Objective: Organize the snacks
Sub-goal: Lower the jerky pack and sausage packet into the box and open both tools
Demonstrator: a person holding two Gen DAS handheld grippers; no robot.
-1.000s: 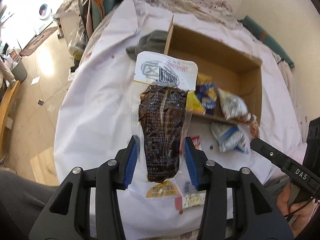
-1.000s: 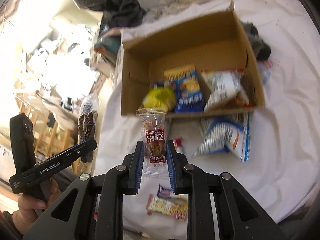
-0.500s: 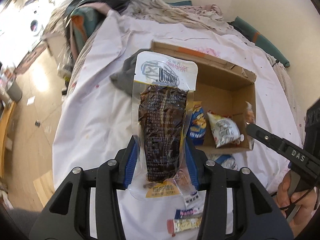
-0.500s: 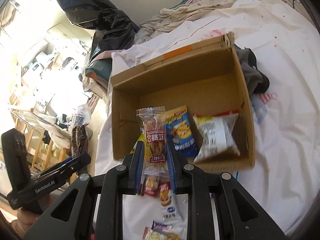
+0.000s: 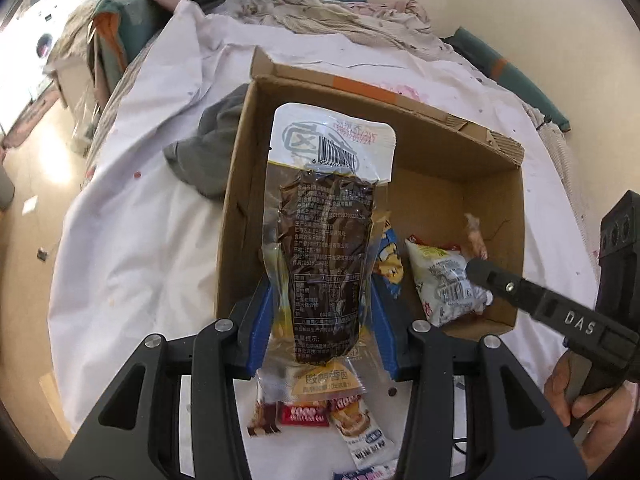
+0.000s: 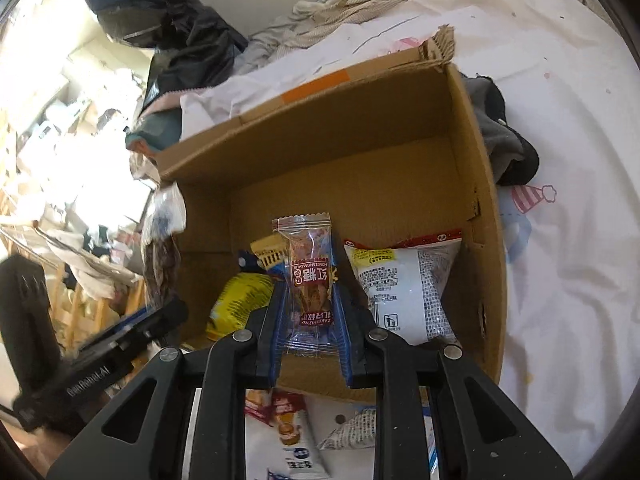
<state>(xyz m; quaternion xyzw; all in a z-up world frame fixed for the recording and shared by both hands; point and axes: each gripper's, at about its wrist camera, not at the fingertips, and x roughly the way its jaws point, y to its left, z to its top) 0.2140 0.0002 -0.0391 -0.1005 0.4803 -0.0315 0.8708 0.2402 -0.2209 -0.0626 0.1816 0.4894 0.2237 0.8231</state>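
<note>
My left gripper (image 5: 320, 320) is shut on a long clear pouch of dark brown snack (image 5: 326, 248) and holds it upright over the open cardboard box (image 5: 496, 184). My right gripper (image 6: 310, 316) is shut on a small clear packet with a red label (image 6: 310, 276), held over the box's near wall (image 6: 494, 280). Inside the box lie a white snack bag (image 6: 404, 292), a blue and yellow bag (image 5: 390, 264) and a yellow bag (image 6: 236, 300). The right gripper also shows at the right of the left wrist view (image 5: 476, 270).
The box stands on a white sheet (image 5: 132, 240) over a bed. Several small snack packets (image 5: 356, 420) lie on the sheet in front of the box. A grey cloth (image 5: 208, 152) lies beside the box. Piled clothes (image 6: 180, 40) sit beyond it.
Both grippers have moved forward with their packets, from in front of the box to over it. The box now fills the middle of both views.
</note>
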